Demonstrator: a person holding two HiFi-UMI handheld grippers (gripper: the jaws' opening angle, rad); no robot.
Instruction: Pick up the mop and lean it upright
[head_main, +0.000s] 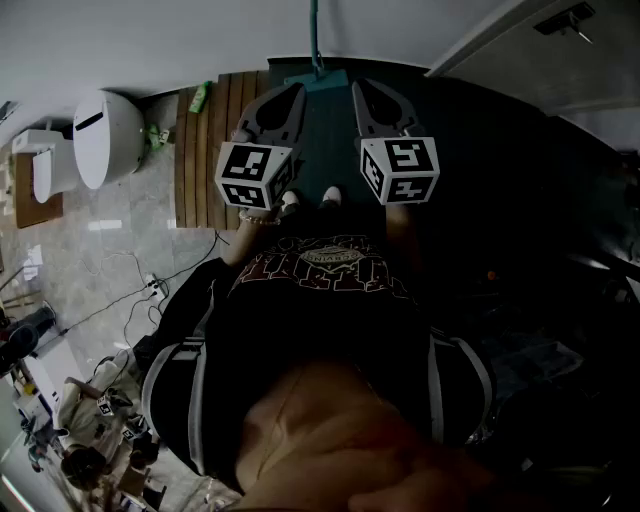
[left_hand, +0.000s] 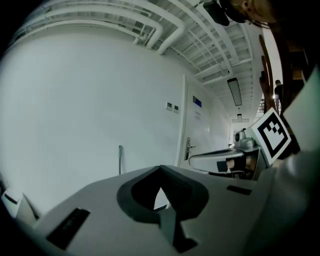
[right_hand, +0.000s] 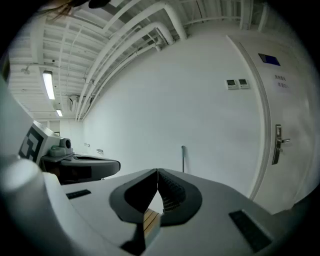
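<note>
**Mop upright at the wall, both grippers empty**

The mop stands upright against the white wall, its teal head on the dark mat. The left gripper and right gripper are side by side just short of it, both jaws closed on nothing.

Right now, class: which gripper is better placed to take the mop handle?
Left, narrowly. The left gripper lies closer to the mop handle than the right gripper; both are shut and empty.
</note>
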